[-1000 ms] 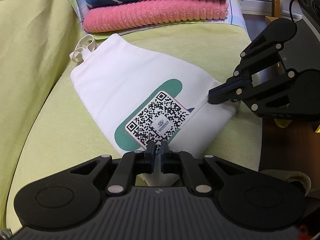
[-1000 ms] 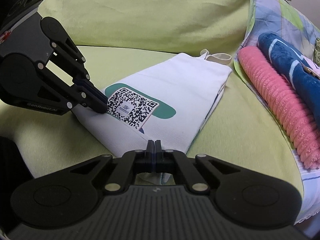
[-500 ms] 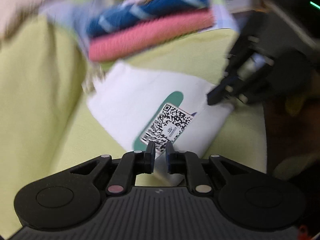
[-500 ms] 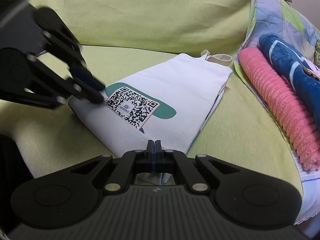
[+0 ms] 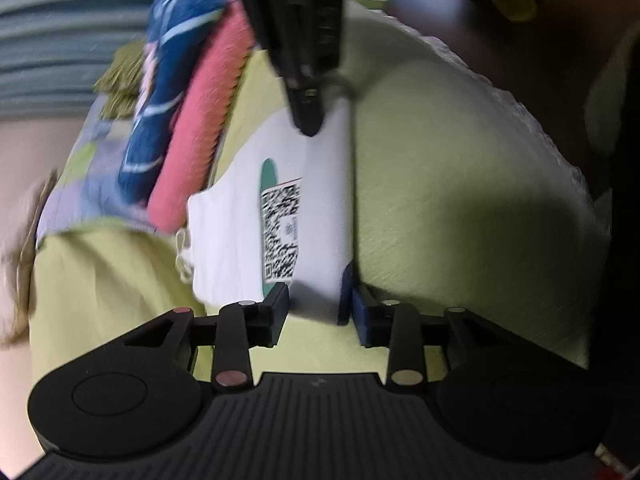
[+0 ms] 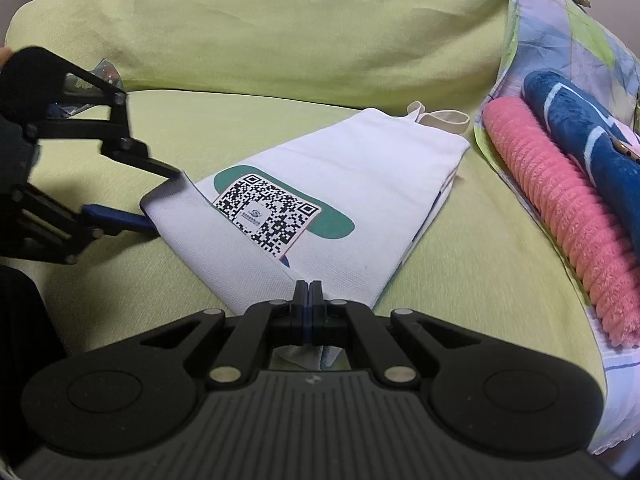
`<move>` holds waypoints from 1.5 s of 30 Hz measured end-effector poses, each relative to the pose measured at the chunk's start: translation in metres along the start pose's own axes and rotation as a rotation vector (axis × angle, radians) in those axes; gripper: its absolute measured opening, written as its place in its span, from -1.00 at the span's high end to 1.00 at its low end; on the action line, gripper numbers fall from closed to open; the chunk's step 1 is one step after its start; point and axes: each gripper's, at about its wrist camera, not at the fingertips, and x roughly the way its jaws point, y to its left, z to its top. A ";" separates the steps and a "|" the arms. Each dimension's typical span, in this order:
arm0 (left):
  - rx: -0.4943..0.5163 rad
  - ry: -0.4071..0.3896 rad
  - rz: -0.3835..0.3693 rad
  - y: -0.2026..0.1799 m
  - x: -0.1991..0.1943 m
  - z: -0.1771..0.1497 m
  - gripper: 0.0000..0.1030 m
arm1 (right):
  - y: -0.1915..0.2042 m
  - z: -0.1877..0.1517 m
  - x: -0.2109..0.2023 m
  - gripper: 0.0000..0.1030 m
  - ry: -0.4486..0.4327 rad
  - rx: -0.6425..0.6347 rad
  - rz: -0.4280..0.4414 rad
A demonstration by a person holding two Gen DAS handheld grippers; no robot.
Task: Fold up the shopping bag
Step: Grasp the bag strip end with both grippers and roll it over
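Observation:
The white shopping bag with a QR code print and a green shape lies folded flat on the yellow-green sofa seat. Its cream handles stick out at the far end. My right gripper is shut on the bag's near edge. In the left wrist view, which is blurred, the bag runs away from me and the right gripper pinches its far corner. My left gripper is open with the bag's near corner between its fingers. The right wrist view shows the left gripper straddling that corner.
A pink ribbed towel and a blue striped towel lie stacked on a patterned cloth to the right of the bag. The sofa's back cushion rises behind. The seat's front edge drops off near the left gripper.
My left gripper has opened, let go of the bag's edge, and swung round to the bag's corner, with its view rolled sideways. The right gripper has stayed shut on the bag.

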 end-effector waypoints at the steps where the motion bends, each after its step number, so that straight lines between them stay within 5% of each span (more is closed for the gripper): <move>1: 0.011 -0.006 -0.011 -0.001 0.003 -0.001 0.47 | 0.000 0.001 0.000 1.00 0.001 -0.006 0.003; 6: -0.061 -0.020 -0.075 0.013 0.005 -0.006 0.53 | 0.006 0.004 -0.010 0.89 -0.021 -0.109 0.013; 8: -0.095 -0.026 -0.102 0.019 0.006 -0.008 0.53 | 0.013 0.002 -0.026 0.05 -0.081 -0.212 -0.002; 9: -0.112 -0.028 -0.115 0.023 0.006 -0.009 0.53 | 0.016 -0.002 -0.032 -0.02 -0.100 -0.284 -0.009; 15: -0.205 -0.042 -0.188 0.040 0.007 -0.015 0.53 | 0.031 -0.049 -0.037 0.04 -0.126 -0.842 -0.075; 20: -0.218 -0.052 -0.212 0.044 0.006 -0.018 0.53 | 0.035 -0.077 -0.025 0.17 -0.267 -1.223 -0.158; 24: -0.237 -0.066 -0.243 0.048 0.006 -0.022 0.52 | 0.023 -0.079 -0.010 0.35 -0.271 -1.332 -0.121; 29: -0.293 -0.086 -0.310 0.061 0.010 -0.028 0.51 | 0.006 -0.063 -0.008 0.55 -0.239 -1.211 0.027; 41: -0.617 -0.074 -0.679 0.134 0.051 -0.050 0.43 | -0.068 0.023 0.021 0.56 0.090 -0.287 0.415; 45: -0.607 -0.073 -0.710 0.137 0.057 -0.048 0.43 | -0.065 0.024 0.022 0.56 0.102 -0.263 0.415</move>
